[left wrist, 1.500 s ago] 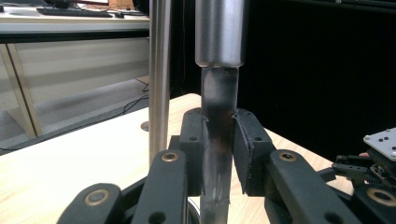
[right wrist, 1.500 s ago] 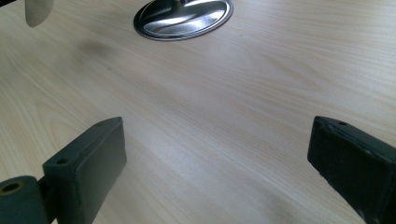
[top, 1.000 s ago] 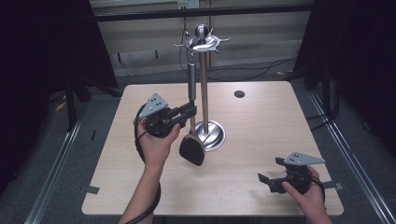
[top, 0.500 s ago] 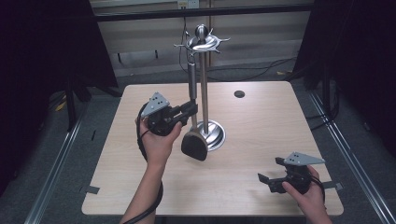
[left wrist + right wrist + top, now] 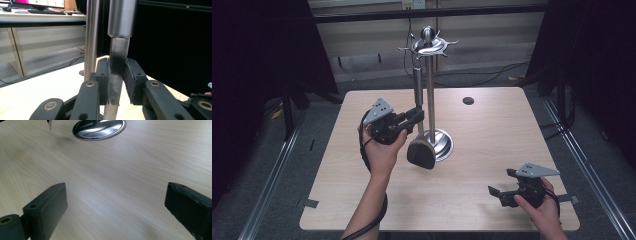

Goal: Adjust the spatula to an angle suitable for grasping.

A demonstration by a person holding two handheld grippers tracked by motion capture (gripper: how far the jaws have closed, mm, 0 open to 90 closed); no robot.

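Observation:
A steel utensil stand rises from a round base at the table's middle, with hooks at its top. A utensil with a steel handle and a black head hangs upright beside the pole. My left gripper is shut on the utensil's flat shaft, just below the round handle, with the stand pole behind. My right gripper rests low at the front right, open, with bare table between its jaws. The stand's base lies ahead of it.
A small dark round spot sits on the wooden table at the back right. Tape tabs mark the front corners. Dark curtains flank both sides. A desk with a monitor stands far off.
My left gripper has shifted slightly right and up with the utensil, and the black head moved a little toward the stand's base. The right gripper has stayed put.

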